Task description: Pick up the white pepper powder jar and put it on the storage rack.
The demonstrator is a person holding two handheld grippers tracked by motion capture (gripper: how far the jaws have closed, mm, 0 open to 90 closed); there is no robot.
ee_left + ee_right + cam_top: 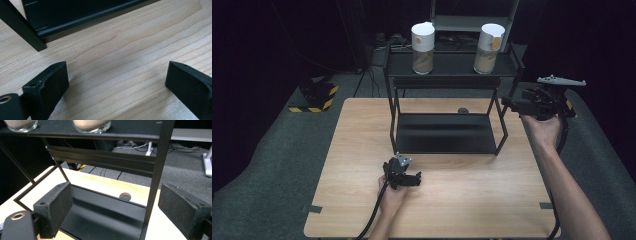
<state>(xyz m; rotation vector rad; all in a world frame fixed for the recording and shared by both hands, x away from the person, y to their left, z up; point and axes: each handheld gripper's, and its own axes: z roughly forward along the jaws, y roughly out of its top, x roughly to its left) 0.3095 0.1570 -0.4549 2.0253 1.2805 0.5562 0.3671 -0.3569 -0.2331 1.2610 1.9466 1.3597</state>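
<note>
Two clear glass jars with white paper-wrapped tops stand on the top tier of a black metal two-tier rack (452, 65), the left jar (422, 47) at eleven o'clock and the right jar (488, 48) at one o'clock from the table's centre. The right gripper (507, 102), jaws apart and empty, hovers at the rack's right end, nearest the right jar. The left gripper (416, 179), also open and empty, rests low over the pale wooden table (462, 200). The jar probably feels heavy, smooth and breakable; grasp it low on the glass.
</note>
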